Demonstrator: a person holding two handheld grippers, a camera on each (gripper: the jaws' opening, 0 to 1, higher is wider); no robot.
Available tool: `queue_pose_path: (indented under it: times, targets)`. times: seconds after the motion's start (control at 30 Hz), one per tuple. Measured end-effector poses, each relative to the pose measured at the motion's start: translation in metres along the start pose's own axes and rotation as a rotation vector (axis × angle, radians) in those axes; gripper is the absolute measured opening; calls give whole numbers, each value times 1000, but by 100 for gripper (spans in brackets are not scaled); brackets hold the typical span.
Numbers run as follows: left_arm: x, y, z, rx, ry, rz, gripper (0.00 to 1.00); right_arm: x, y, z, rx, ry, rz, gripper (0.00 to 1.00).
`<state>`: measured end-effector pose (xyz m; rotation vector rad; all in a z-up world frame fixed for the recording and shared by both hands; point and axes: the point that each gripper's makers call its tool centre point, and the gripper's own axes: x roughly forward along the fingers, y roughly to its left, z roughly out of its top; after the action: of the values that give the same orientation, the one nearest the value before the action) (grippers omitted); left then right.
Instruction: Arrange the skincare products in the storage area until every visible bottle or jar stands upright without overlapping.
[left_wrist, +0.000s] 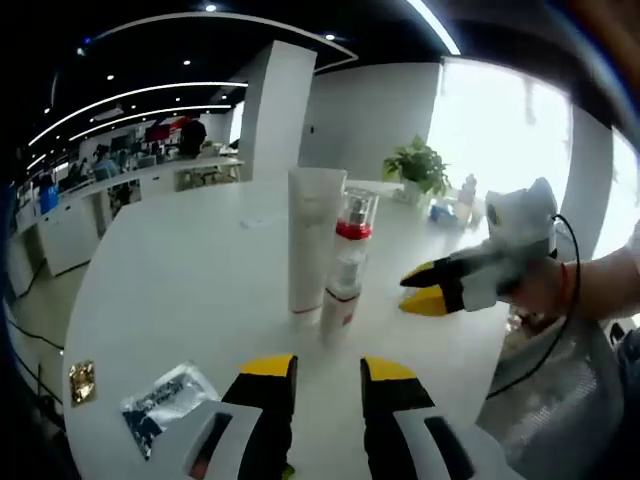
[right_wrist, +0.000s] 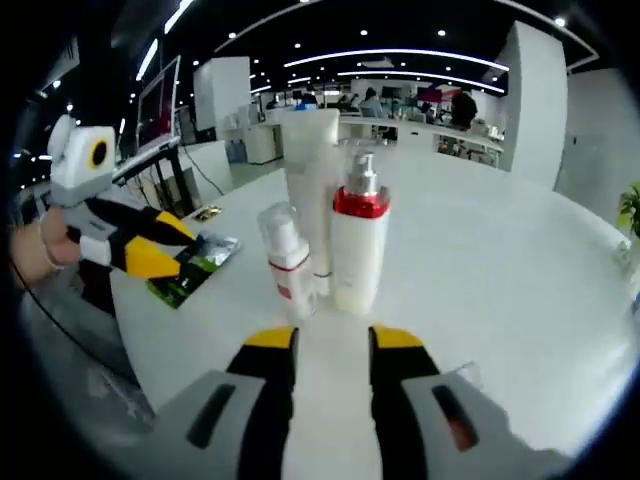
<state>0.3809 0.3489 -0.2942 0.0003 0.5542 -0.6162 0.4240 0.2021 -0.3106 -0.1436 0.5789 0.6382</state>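
Three skincare products stand upright, close together, on the white table: a tall white tube, a pump bottle with a red collar, and a small white bottle with a red band. My left gripper is open and empty, a short way in front of the group; seen from the other side, it hovers to the left of the bottles. My right gripper is also open and empty, just short of the pump bottle; from the left gripper view it sits right of the bottles, held by a hand.
A silver and blue sachet and a small gold packet lie flat near the table's edge. A potted plant and small items stand at the far side. A grey mesh seat is beside the table.
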Motion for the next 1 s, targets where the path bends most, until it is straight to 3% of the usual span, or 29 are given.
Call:
queue_pose_path:
  times: [0.1,0.17,0.33,0.4,0.47,0.53,0.6,0.73,0.8,0.83,0.87,0.97,1.0]
  targets:
    - [4,-1,-3,0,15,-7,27,-14,-27,3,25,-25,-54,30]
    - [6,0,-7,-4,28,-9,27,-22,-52,1,-20,-22,-92,30]
    - [7,-2,-11,-12,44,-19,27,-32,-102,-39,-67,127,-156,31]
    - [8,-2,-11,-14,46,-22,27,-29,-99,-49,-75,152,-89,31]
    - [9,-1,-13,-18,53,-24,27,-23,-87,-61,-2,181,0,31]
    - [10,-1,-14,-19,57,-24,27,-19,-83,-68,19,203,20,31]
    - [12,-2,-17,-20,70,-29,27,-17,-91,-74,-86,248,-26,29]
    - [13,-4,-20,-12,81,-37,27,-13,-77,-69,-107,234,4,21]
    - [14,-7,-20,-10,83,-51,27,-8,-50,-69,-189,266,100,20]
    - [14,-8,-21,-11,86,-58,27,-7,-46,-69,-202,272,115,20]
    - [14,-10,-23,-9,92,-68,27,-4,-29,-70,-272,282,175,20]
    - [16,-18,-27,6,109,-101,27,0,-1,-79,-409,341,262,21]
    - [17,-22,-28,9,114,-116,27,1,7,-77,-457,326,286,21]
